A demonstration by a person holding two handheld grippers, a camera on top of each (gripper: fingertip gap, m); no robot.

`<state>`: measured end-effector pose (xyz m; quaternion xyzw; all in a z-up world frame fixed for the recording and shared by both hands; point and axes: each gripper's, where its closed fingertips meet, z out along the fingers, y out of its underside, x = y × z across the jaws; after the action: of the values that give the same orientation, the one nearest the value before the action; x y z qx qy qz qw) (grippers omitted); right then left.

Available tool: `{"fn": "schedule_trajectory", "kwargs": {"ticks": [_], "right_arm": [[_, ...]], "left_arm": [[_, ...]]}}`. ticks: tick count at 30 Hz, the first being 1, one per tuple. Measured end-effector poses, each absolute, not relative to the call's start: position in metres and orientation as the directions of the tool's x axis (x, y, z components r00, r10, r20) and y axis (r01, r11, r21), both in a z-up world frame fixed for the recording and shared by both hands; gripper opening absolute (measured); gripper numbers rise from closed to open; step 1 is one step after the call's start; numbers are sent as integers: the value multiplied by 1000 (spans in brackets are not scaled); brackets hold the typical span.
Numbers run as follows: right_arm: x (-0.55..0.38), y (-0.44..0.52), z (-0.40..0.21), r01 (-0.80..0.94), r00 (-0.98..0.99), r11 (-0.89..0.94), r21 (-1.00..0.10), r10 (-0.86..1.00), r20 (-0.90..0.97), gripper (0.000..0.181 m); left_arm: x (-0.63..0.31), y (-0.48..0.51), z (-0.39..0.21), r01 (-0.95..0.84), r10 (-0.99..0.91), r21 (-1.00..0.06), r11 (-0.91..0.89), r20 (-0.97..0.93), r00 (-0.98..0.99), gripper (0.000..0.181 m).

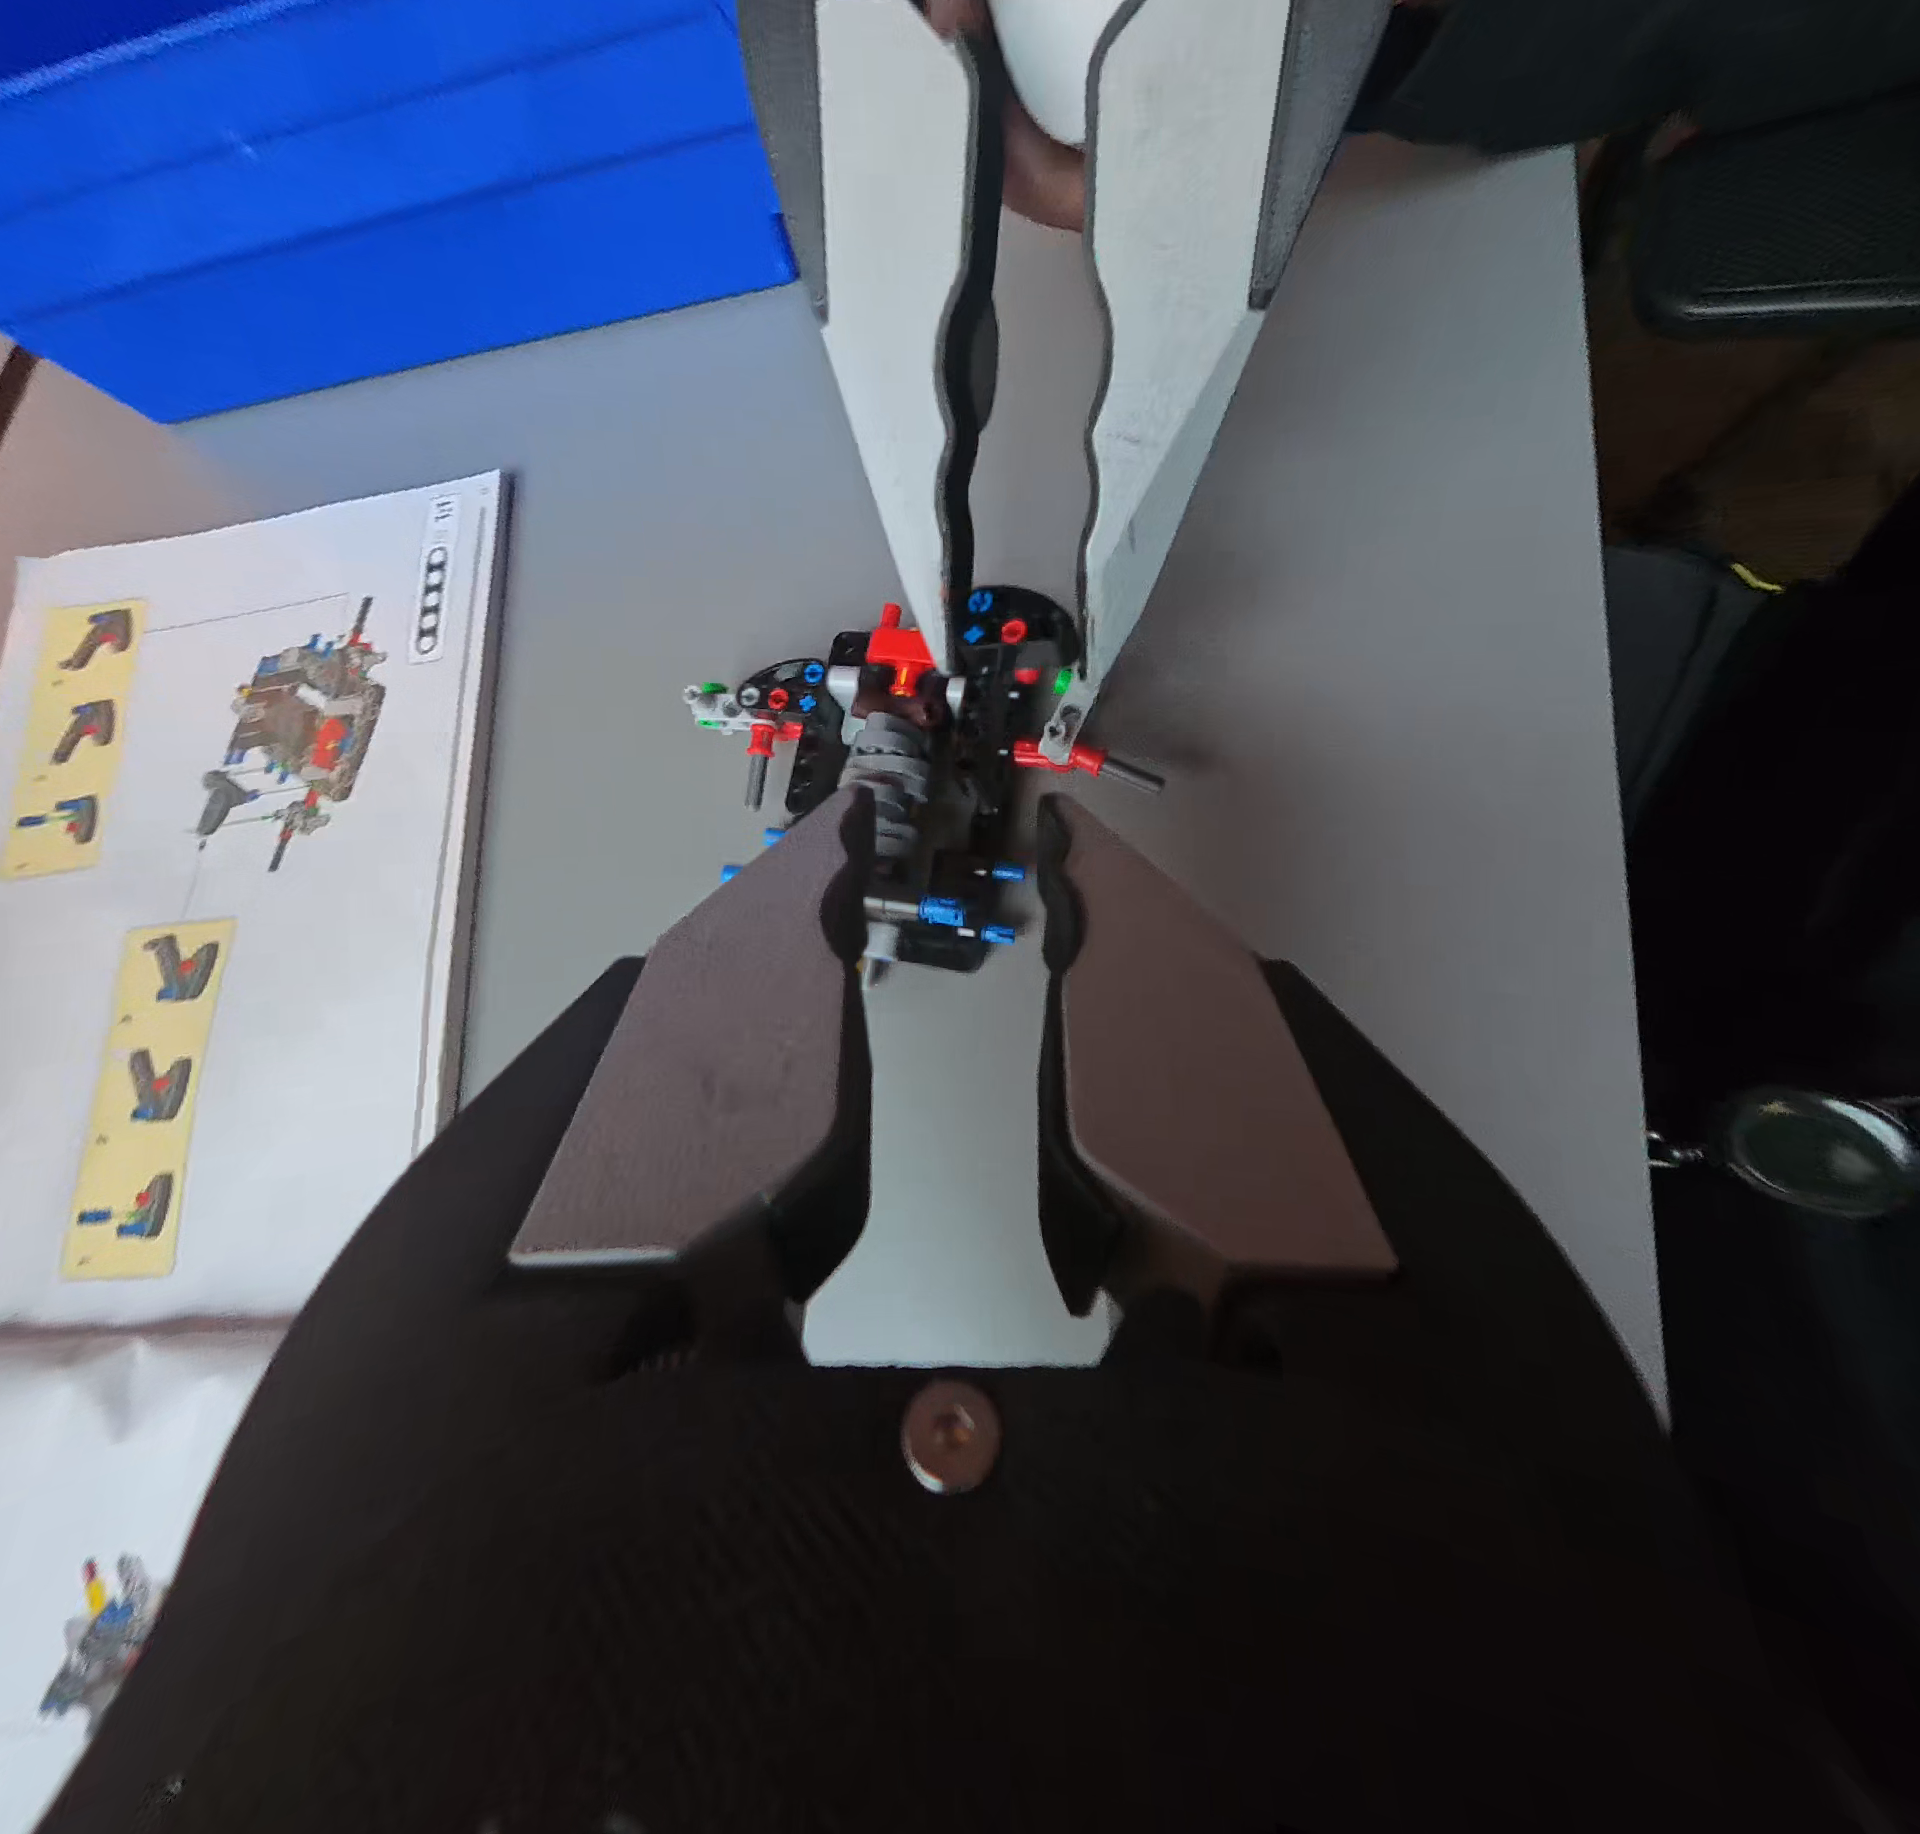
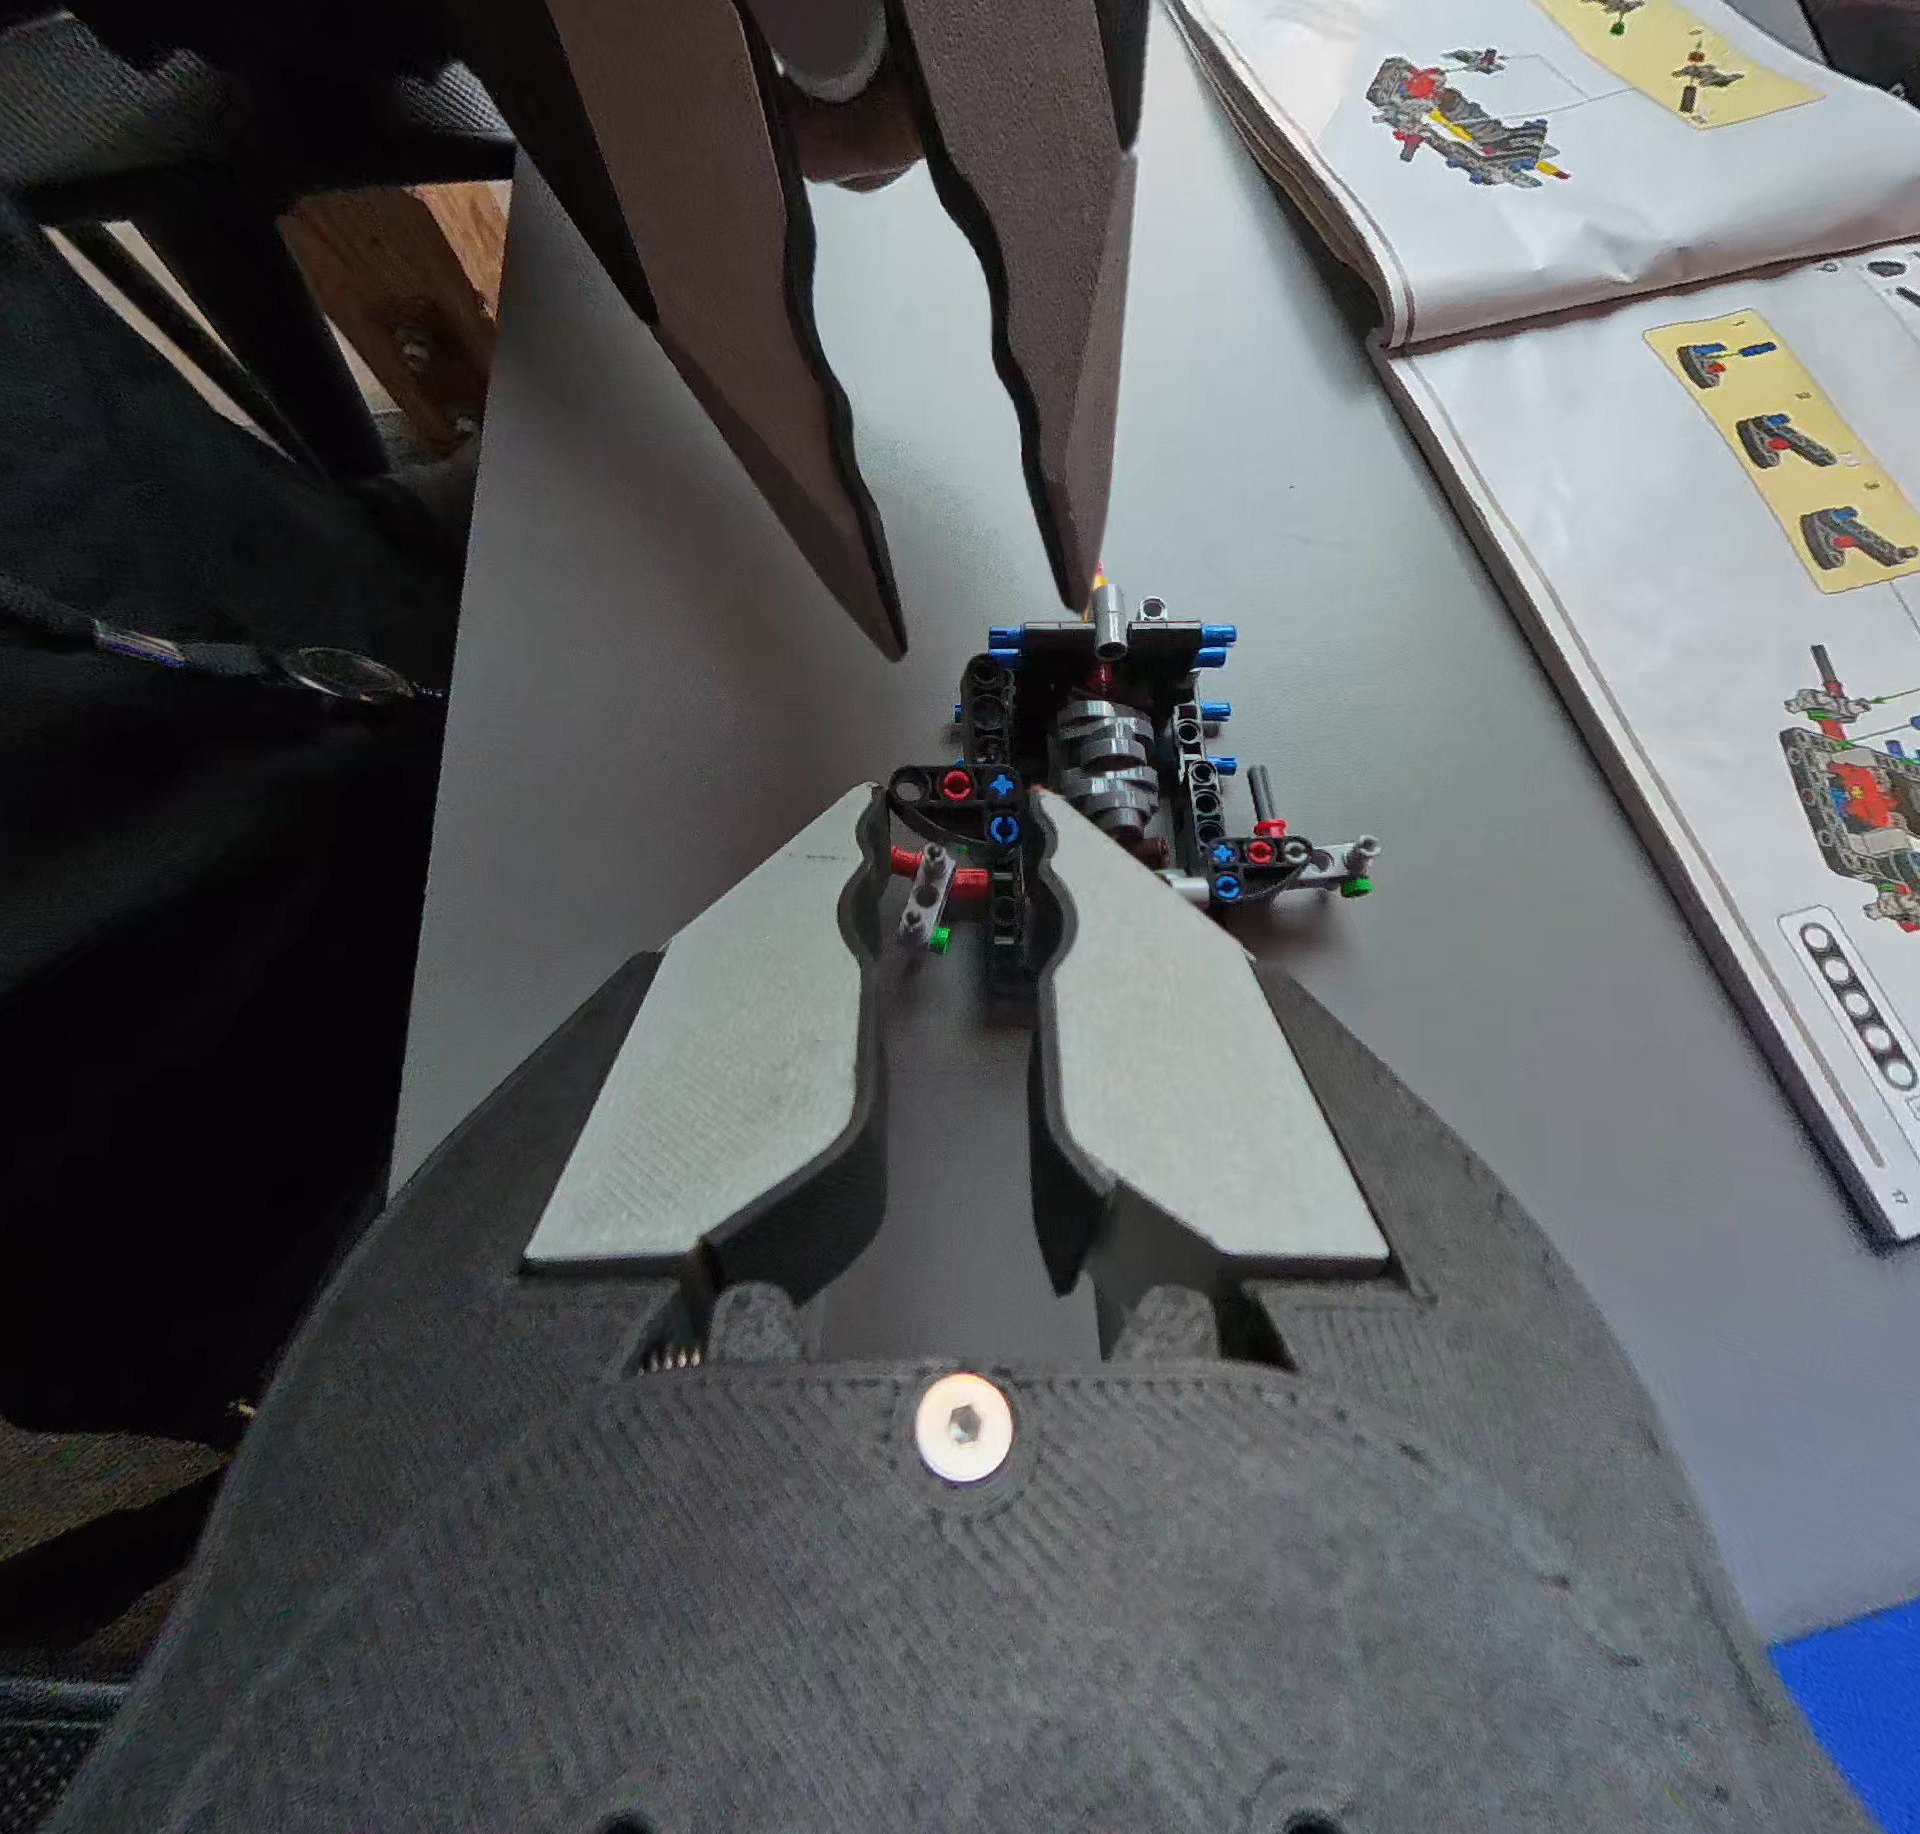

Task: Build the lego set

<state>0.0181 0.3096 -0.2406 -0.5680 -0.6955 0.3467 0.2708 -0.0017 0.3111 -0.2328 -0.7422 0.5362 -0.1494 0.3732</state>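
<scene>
Facing each other across the lego model (image 1: 925,776) on the grey table (image 1: 1351,641), both grippers stand parted. The left gripper (image 1: 951,828) straddles its near end. The right gripper (image 2: 956,828) brackets a black beam without clamping.

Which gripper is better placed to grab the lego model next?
Probably the right gripper: its open fingers already straddle the black beam at one end of the lego model. The left gripper is open at the other end, with only one tip by the grey tube.
</scene>
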Motion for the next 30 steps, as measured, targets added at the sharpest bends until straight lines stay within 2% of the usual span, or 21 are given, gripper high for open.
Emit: {"fn": "schedule_trajectory", "kwargs": {"ticks": [4,7,14,23,30], "right_arm": [[14,311,-238,603,-213,99,-791,976,-40,22],[15,313,-238,605,-209,99,-790,977,-37,22],[18,316,-249,632,-209,94,-769,977,-52,22],[25,323,-256,643,-177,57,-764,981,-76,19],[32,326,-246,625,-161,54,-779,985,-60,26]], "left_arm": [[8,316,-244,-707,-942,-689,-158,-111,318,24],[9,319,-248,-740,-948,-664,-111,-153,279,7],[12,320,-252,-741,-958,-663,-110,-127,257,6],[11,324,-262,-738,-946,-643,-207,-60,319,4],[20,324,-255,-661,-913,-705,-259,-45,406,4]]}}
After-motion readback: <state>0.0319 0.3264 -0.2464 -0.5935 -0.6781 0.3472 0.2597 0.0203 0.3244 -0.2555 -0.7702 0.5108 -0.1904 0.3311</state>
